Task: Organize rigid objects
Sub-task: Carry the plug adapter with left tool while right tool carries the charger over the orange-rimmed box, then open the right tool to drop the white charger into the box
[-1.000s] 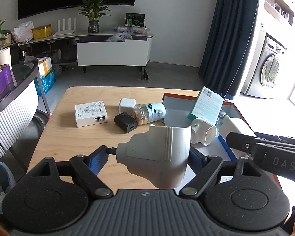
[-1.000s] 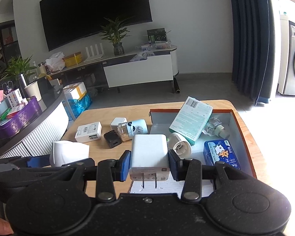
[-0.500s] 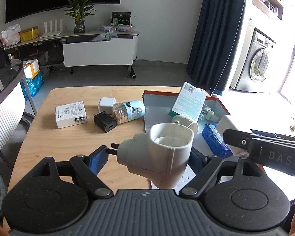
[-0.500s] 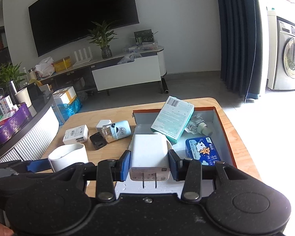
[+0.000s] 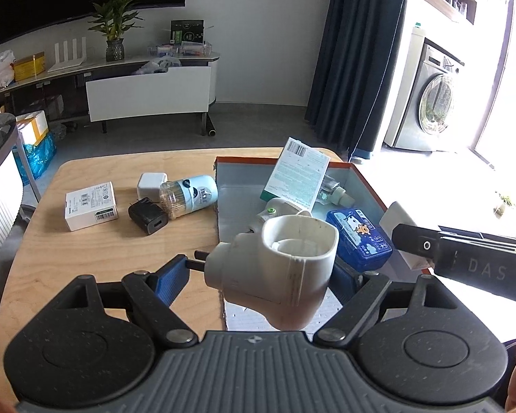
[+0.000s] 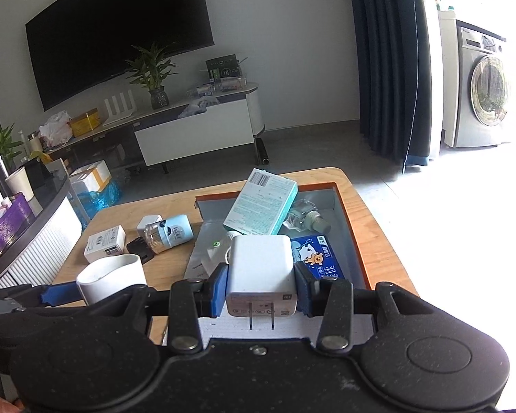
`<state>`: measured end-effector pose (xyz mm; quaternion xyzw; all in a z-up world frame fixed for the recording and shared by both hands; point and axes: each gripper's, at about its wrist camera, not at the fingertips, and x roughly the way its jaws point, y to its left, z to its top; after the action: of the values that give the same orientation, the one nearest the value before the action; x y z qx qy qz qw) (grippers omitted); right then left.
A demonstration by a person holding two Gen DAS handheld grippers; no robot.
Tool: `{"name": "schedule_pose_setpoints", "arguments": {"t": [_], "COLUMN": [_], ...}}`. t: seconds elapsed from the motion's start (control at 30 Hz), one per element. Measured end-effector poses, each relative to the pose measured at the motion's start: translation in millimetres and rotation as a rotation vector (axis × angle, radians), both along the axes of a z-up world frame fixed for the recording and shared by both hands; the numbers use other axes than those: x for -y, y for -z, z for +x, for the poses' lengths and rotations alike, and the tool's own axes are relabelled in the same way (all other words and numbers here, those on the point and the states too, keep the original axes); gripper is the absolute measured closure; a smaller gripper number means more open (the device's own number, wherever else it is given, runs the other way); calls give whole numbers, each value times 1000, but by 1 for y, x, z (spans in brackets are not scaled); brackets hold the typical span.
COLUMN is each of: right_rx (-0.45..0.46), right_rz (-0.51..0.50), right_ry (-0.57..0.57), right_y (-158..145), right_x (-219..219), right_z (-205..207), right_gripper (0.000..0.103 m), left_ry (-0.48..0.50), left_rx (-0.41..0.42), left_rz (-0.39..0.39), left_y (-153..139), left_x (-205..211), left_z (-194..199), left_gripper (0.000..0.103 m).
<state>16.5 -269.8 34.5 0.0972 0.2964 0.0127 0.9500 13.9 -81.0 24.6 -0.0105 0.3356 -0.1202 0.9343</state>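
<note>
My left gripper [image 5: 258, 277] is shut on a white plug-in device [image 5: 285, 275] whose round cup faces up and whose prongs point left; it hangs over the near left edge of the orange-rimmed tray [image 5: 237, 186]. My right gripper [image 6: 261, 287] is shut on a white charger [image 6: 261, 265], prongs toward the camera, above the tray's near part [image 6: 340, 213]. In the tray lie a teal box [image 5: 297, 172], a blue box [image 5: 357, 237], a clear bottle [image 5: 333, 192] and a white plug device with a green dot [image 5: 275, 208].
On the wooden table [image 5: 86, 258] left of the tray lie a white labelled box [image 5: 89, 204], a black charger [image 5: 148, 218], a white cube charger [image 5: 149, 182] and a bottle with a pale blue label [image 5: 189, 196]. A curved counter [image 6: 34, 227] stands at the left.
Both grippers have moved right toward the tray with their loads still held. The left one's white device has rolled so its cup mouth faces upward.
</note>
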Motion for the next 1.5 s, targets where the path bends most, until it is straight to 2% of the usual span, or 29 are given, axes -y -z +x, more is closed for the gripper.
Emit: {"name": "schedule_pose_setpoints", "arguments": {"t": [0.53,1.5], "right_rx": [-19,-88], "right_rz": [5,22], "right_ry": [67,112], "right_y": [5,22], "right_x": [27,44], "right_z": [-7,-4], "right_gripper": [53,53], "left_ry": [55,93], "left_rx": [-17,-82], "left_rz": [8,11], "left_y": [6,22], "left_x": [27,43], "left_z": [1,1], "left_gripper": [17,17]}}
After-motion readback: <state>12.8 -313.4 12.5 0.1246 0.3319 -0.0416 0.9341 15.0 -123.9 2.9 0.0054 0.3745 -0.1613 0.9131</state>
